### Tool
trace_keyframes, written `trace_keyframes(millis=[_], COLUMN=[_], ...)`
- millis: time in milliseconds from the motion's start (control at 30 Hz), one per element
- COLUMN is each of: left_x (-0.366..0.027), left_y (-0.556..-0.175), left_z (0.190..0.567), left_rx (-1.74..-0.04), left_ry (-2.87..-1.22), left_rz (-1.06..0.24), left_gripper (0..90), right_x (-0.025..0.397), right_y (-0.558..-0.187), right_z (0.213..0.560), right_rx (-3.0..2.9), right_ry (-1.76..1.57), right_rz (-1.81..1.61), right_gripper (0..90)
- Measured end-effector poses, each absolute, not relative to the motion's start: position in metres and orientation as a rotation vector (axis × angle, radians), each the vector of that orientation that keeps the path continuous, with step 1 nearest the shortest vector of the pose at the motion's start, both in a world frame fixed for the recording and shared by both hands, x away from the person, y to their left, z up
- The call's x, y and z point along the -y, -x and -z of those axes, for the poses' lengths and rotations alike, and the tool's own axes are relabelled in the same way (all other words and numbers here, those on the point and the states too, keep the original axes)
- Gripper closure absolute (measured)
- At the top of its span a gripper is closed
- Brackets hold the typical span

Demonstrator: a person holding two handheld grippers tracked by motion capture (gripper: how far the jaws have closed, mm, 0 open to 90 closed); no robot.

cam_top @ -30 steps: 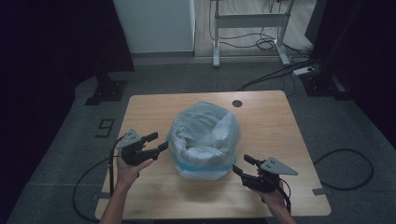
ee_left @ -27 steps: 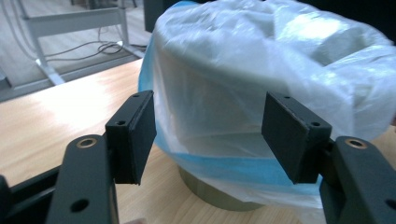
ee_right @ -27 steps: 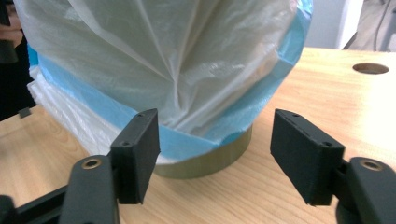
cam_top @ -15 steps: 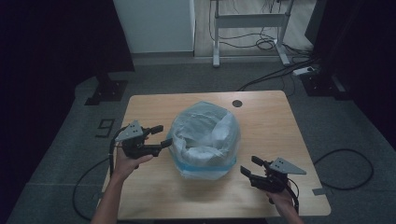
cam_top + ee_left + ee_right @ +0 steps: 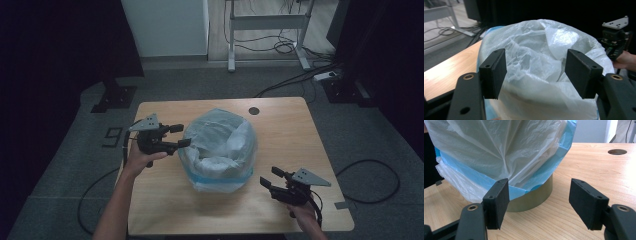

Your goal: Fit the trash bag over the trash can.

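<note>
A bin (image 5: 534, 200) stands near the middle of the bench (image 5: 285, 125), lined with a thin white plastic bag (image 5: 220, 145). The bag billows up above the rim and folds down over the outside. A blue band (image 5: 215, 177) of the bag runs around the bin's upper wall. In the right gripper view the bin's olive-coloured wall shows bare below the blue edge, sitting flat on the wood.

My left hand-held gripper (image 5: 179, 135) is raised at the bag's left side, jaws spread wide, nothing between them. Its tips sit just beside the plastic; I cannot tell whether the lower tip touches it. In the left gripper view (image 5: 535, 72) the crumpled top of the bag lies ahead, between and beyond the 2 pads.

My right hand-held gripper (image 5: 270, 176) is low over the bench near the front right corner, apart from the bin. Its jaws are also spread wide, holding nothing. In the right gripper view (image 5: 539, 202) they point at the base of the bin, where the blue edge hangs over the wall.

A round hole (image 5: 254, 110) sits in the bench top behind the bin. Cables trail on the floor (image 5: 165, 80) beyond the bench.
</note>
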State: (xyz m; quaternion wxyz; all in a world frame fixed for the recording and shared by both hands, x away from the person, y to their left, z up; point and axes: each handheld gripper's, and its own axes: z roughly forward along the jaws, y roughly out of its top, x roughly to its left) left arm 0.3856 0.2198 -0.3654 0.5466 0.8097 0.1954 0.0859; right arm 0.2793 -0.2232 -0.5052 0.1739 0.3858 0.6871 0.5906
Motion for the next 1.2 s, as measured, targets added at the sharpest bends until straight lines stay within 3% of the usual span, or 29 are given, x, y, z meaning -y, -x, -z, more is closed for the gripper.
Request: trace_keyframes(millis=[533,1200], left_x=[-0.211,-0.164], left_y=[-0.406,-0.439], left_z=[0.355,0.347], left_rx=[-0.397,-0.322], left_ry=[-1.951,-2.071], left_rz=[-0.076,0.001], left_gripper=[36.3,38.8], right_x=[0.224,0.226], right_y=[-0.280,-0.277], right_z=[0.505,0.506], right_rx=[-1.950,-1.959], right_ry=[-1.088,-1.087], right_rz=[-1.683,-1.688], right_gripper=[32.6,32.8])
